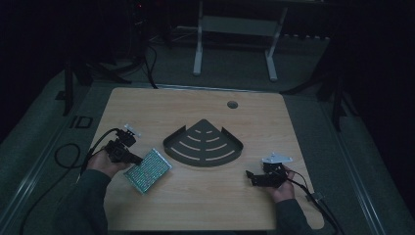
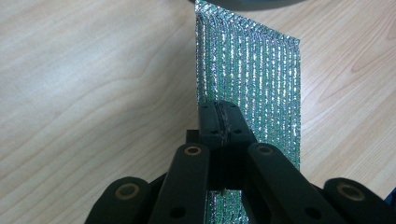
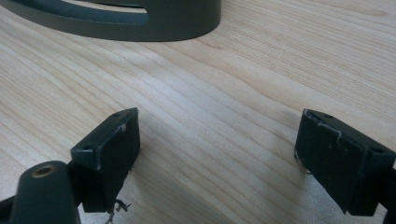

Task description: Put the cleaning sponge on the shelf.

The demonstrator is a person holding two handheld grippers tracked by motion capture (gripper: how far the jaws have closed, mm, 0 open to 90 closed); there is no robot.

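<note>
1. Dim surroundings framed a pale wooden table (image 1: 195, 205) with rounded corners; a white-legged frame (image 1: 235, 39) stood on the grey floor beyond its far edge, and a small round hole (image 1: 232, 104) sat near that edge.

2. At the left of the high view, the left gripper (image 1: 134, 159) was held in the person's left hand (image 1: 103, 163), its black cable (image 1: 68, 156) looping off the table's left side. In the left gripper view its jaws were pressed fully together, pinching the near edge of a glittery green-and-silver sheet (image 2: 247, 79).

3. That glittery green-and-silver sheet lay flat on the wood, stretching away ahead of the closed left jaws toward the middle of the table; in the high view it appeared as a slanted rectangle just past the jaw tips.

4. Beyond the sheet's far end, and between the two grippers, rested a dark fan-shaped tray (image 1: 203, 144) with curved slots and a low raised rim. Its rounded rim showed at the top of the right gripper view, well ahead of those jaws.

5. At the right, the right gripper (image 1: 250, 177) was held in the person's right hand (image 1: 281, 188), a grey three-cornered plate on top. Its jaws stood wide apart, holding nothing, low over bare wood and pointing toward the tray.
</note>
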